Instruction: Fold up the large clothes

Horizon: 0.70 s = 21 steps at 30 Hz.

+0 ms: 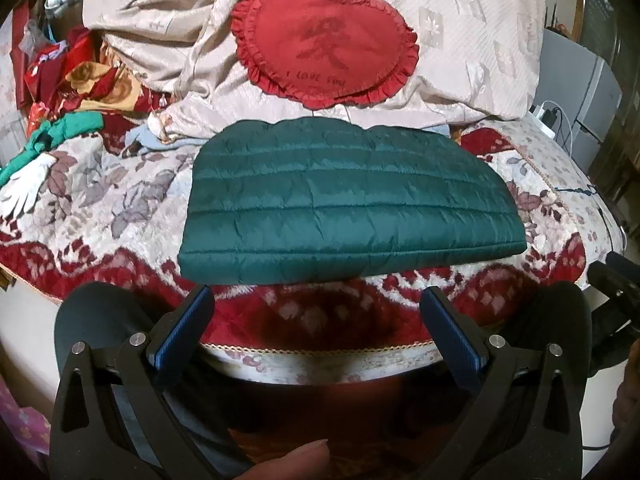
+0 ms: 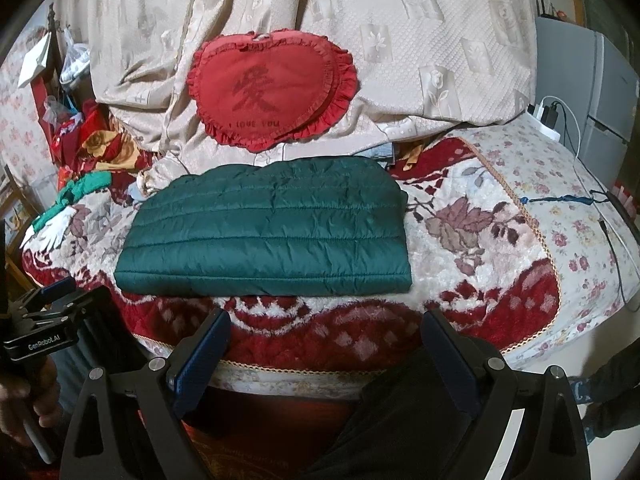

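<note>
**Two open grippers and one folded green jacket**

Both grippers are held back from the bed, and neither one touches the jacket. The left gripper (image 1: 318, 306) has its two blue fingers spread wide with nothing between them. The right gripper (image 2: 326, 332) is spread wide too, and it holds nothing.

The green puffy jacket (image 1: 348, 204) lies flat on the bed, folded into a neat block. Its long straight edge faces the grippers. It rests on a fuzzy red and white blanket (image 1: 100, 208) with leaf shapes on it. In the right wrist view the jacket (image 2: 268, 240) sits a little to the left of the middle.

Behind the jacket is a red heart pillow (image 1: 324, 46) with a frilly edge. It leans on a big heap of tan bedding (image 1: 472, 40). Off to the left lie a white glove (image 1: 26, 192) and a green cloth (image 1: 76, 124), well apart from the jacket. A white power strip (image 2: 546, 122) with plugs sits at the far right corner of the bed.
</note>
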Motion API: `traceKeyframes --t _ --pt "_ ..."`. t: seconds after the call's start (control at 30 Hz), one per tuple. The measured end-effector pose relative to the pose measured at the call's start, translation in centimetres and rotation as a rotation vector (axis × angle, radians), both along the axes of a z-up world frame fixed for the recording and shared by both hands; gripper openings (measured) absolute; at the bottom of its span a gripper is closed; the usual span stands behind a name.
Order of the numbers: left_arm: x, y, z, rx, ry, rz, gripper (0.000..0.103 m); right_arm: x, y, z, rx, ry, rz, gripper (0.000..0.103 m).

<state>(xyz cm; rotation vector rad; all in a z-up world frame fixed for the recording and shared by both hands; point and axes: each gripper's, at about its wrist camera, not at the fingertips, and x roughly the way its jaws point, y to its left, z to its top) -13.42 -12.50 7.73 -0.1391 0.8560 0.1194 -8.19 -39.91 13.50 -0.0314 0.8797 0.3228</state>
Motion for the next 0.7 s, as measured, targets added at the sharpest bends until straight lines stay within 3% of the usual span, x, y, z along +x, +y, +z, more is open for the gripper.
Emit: traceKeyframes --t 0.13,0.5,0.7 --pt "0.5 -0.1 -0.3 -0.009 0.031 -0.004 0.103 -0.1 0.1 0.4 -0.013 -0.017 0.008 0.094" --pt "0.2 -0.7 0.7 -0.009 0.013 -0.025 0.103 -0.3 -1.0 0.9 0.008 -0.020 0.009 0.094" --pt "-0.3 -0.6 1.4 -0.011 -0.050 -0.039 0.103 -0.5 -0.1 0.8 -0.001 -0.020 0.029 0.094"
